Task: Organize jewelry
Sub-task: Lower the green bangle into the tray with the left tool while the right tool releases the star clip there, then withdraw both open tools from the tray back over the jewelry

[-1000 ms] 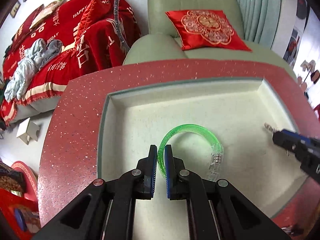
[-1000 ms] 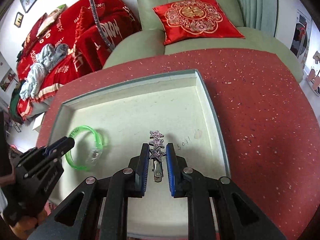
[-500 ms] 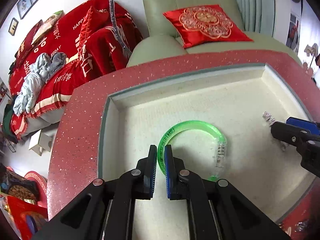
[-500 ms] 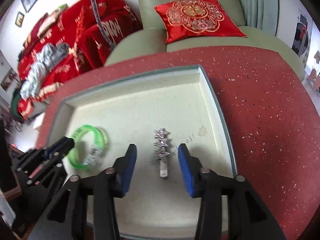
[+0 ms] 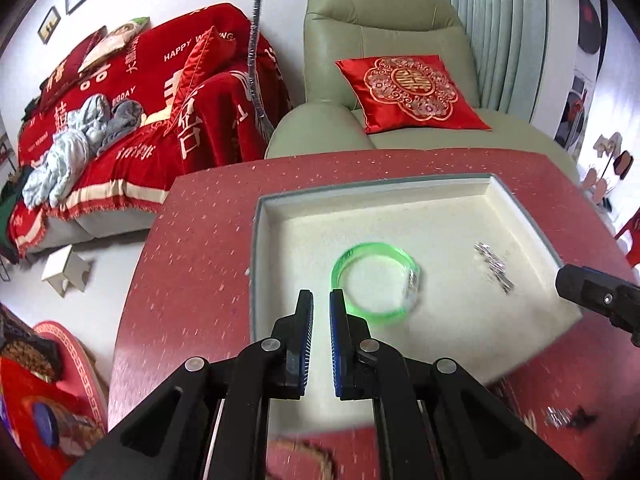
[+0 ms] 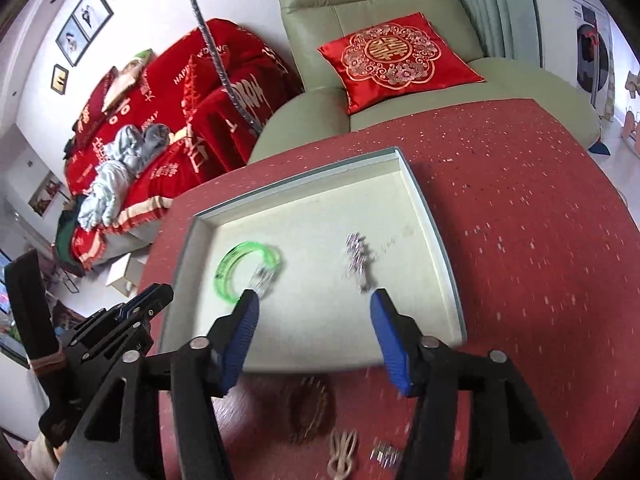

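Observation:
A shallow white tray (image 5: 256, 240) (image 6: 440, 240) sits on the red speckled table. In it lie a green translucent bangle (image 5: 376, 280) (image 6: 244, 268) and a silver star hair clip (image 5: 494, 268) (image 6: 358, 264). My left gripper (image 5: 321, 308) hovers above the tray's near left, its jaws a narrow gap apart and empty, the bangle just right of its tips. My right gripper (image 6: 314, 308) is wide open and empty, raised above the tray's near edge. It shows at the right edge of the left wrist view (image 5: 596, 296).
On the table in front of the tray lie a brown beaded bracelet (image 6: 308, 408), a beige cord (image 6: 342, 456) and a small silver piece (image 6: 386, 456). A green armchair with a red cushion (image 5: 412, 92) and a red-covered sofa stand behind the table.
Both grippers have pulled back and up from the tray. The left let go of the green bangle, now lying flat. The right opened wide and left the star clip in the tray.

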Available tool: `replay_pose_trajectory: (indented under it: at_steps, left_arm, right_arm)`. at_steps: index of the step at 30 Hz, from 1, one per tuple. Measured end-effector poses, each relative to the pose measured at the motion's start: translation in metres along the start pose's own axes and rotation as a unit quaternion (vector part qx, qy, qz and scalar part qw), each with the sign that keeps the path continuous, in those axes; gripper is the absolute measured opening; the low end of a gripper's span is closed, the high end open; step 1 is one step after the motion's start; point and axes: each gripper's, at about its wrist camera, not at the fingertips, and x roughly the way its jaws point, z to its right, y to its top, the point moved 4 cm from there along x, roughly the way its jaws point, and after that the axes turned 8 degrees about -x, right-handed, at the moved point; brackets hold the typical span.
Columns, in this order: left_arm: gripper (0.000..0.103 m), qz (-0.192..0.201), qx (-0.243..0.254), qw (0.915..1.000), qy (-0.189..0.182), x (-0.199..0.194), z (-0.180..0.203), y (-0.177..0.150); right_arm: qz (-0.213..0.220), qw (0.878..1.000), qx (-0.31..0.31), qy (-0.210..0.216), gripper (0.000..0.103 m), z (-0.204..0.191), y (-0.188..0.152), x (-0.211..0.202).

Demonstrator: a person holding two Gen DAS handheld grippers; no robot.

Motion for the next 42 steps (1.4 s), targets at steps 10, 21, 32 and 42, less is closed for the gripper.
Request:
replay_pose_trajectory:
  at_steps: [10,21,32,42]
  left_arm:
    - [0.026,-0.015,-0.034,0.999,-0.024,-0.044,-0.033,-0.048]
    - [0.053,-0.038,-0.046,0.9974,-0.04,-0.061,-0.044,-0.102]
    - [0.103,-0.016,-0.033,0.9993,0.011,-0.041,-0.05,-0.128]
    - [0.103,-0.055,-0.034,0.9979,-0.008,-0.026,-0.051,-0.145]
  right_arm:
    - [-0.011,1.0,-0.005,0.014,0.078,-0.026,-0.062,-0.042]
    - [-0.041,0.999,0.009,-0.004,0.08,-0.022,-0.13,-0.056]
    - [-0.067,0.997,0.026,-0.034,0.089,-0.001,-0.177,-0.066]
    - [-0.089,0.994,-0.021,-0.065,0.089,-0.006,-0.206,-0.079]
